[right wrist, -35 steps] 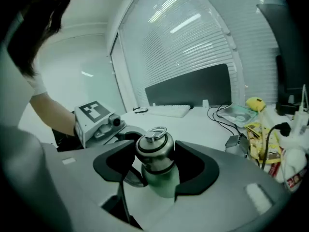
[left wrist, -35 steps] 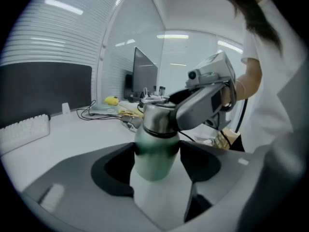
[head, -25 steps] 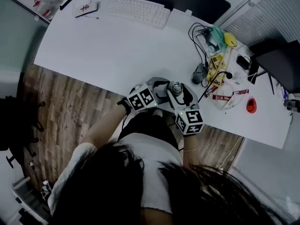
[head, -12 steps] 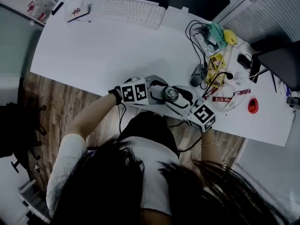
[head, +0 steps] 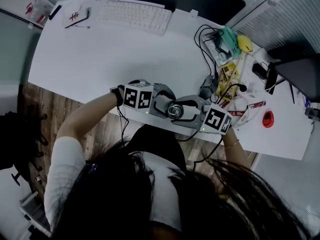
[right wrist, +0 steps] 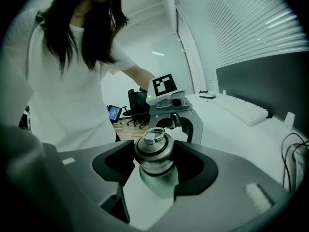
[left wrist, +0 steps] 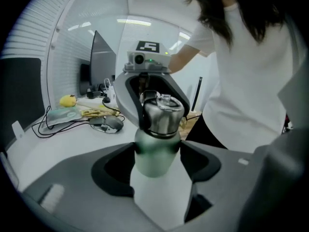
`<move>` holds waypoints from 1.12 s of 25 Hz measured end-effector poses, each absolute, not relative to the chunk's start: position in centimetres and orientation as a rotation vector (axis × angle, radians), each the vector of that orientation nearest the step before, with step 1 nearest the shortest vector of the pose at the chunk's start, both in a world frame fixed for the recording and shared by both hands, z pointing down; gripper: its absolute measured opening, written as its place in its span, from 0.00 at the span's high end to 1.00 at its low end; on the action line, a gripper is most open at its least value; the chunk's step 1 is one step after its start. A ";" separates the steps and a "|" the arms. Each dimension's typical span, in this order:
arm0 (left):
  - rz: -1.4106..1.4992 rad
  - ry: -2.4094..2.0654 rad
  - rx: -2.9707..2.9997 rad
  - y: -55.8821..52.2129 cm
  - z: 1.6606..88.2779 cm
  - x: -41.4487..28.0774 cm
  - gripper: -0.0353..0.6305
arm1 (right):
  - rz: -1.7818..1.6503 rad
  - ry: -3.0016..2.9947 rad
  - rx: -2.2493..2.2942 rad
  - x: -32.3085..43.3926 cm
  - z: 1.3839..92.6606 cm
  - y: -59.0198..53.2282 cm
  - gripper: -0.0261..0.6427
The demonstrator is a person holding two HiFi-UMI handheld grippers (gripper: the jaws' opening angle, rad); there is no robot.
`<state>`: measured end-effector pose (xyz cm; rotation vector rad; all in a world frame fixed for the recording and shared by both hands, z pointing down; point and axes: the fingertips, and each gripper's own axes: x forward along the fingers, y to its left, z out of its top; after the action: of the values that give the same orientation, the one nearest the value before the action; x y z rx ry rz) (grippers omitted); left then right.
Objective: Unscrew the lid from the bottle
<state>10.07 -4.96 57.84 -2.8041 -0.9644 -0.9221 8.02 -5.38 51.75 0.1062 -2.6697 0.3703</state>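
A pale green metal bottle (left wrist: 155, 154) with a steel lid (right wrist: 153, 150) that carries a small ring stands at the near edge of the white table (head: 100, 59). My left gripper (left wrist: 157, 158) is shut on the green body from the left. My right gripper (right wrist: 154, 158) is shut on the steel lid from the right. In the head view the lid (head: 175, 110) shows between the left gripper (head: 162, 105) and the right gripper (head: 186, 112). The bottle's base is hidden.
A keyboard (head: 132, 14) and a notebook (head: 75, 18) lie at the far side. Cables, a mouse (head: 207, 89), snack packets and a small red object (head: 268, 119) clutter the right part. The table's near edge runs just under the grippers, with wooden floor (head: 60, 119) below.
The right gripper has swung from the near side of the bottle round to its right, still on the lid. The left gripper has shifted a little left, keeping its hold on the body.
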 end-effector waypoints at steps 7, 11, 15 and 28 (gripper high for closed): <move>-0.914 -0.974 -2.780 -5.0 57.8 10.1 0.43 | 0.351 -2.616 -0.011 7.9 52.1 -5.2 0.58; -0.907 -0.863 -2.854 -5.0 58.0 9.7 0.43 | 0.440 -2.628 0.191 8.2 52.1 -5.3 0.58; -0.884 -0.736 -2.929 -4.8 57.9 9.7 0.43 | 0.544 -2.676 0.526 9.5 51.6 -5.3 0.58; -0.794 -0.115 -3.160 -4.4 57.9 9.9 0.43 | 0.729 -2.572 1.544 10.1 49.8 -6.5 0.58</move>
<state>9.86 -4.41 57.95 -3.1604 -0.1152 -0.7936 10.06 -6.46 49.83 1.5435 -2.5721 0.7294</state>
